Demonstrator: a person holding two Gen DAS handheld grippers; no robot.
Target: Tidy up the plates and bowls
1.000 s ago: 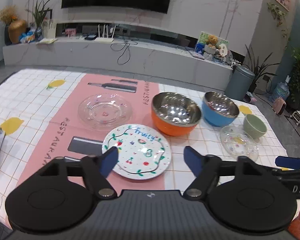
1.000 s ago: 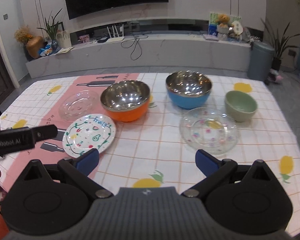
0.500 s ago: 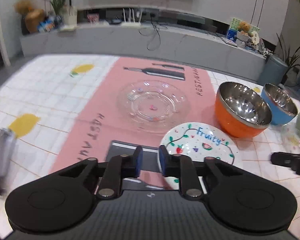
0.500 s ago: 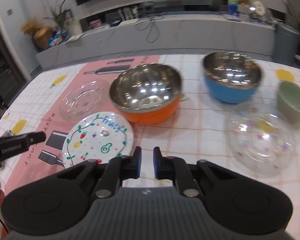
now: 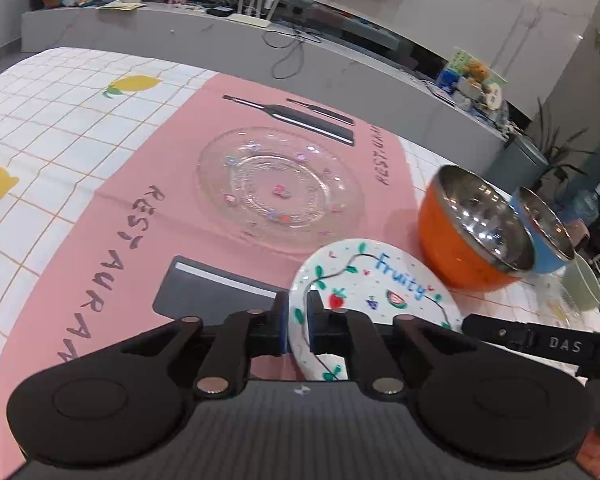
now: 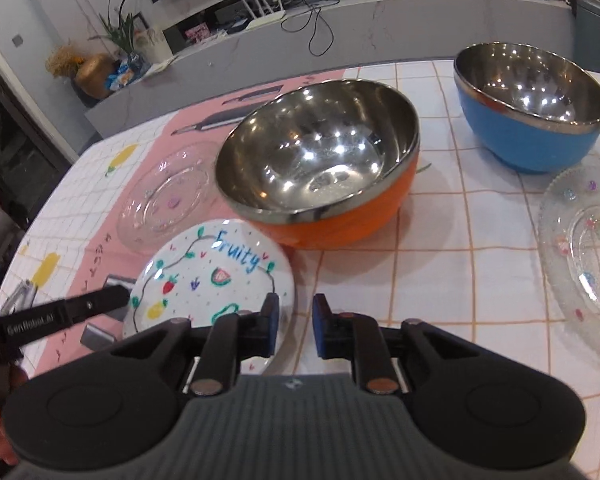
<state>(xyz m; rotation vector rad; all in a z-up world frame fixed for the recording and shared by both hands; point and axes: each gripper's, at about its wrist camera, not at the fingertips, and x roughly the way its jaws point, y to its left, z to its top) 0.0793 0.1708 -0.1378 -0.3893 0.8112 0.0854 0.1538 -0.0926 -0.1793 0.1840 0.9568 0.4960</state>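
My left gripper (image 5: 298,326) is shut on the left rim of the white "Fruity" plate (image 5: 380,292), which also shows in the right wrist view (image 6: 212,276). My right gripper (image 6: 296,326) is nearly shut and empty, just right of that plate's near edge. A clear glass plate (image 5: 280,188) lies on the pink mat beyond. The orange steel bowl (image 6: 320,160) stands right behind the white plate, the blue steel bowl (image 6: 532,108) further right. A second glass plate (image 6: 588,260) lies at the right. A green bowl (image 5: 584,288) shows at the right edge.
The table has a white checked cloth (image 6: 440,264) with lemons and a pink mat (image 5: 112,216). A dark object (image 6: 20,296) lies at the table's left edge. A grey TV bench (image 5: 220,44) with clutter runs behind the table.
Both grippers went from wide open to closed. The left one moved forward and closed on the white plate's rim. The right one moved left toward the orange bowl and now stands slightly apart.
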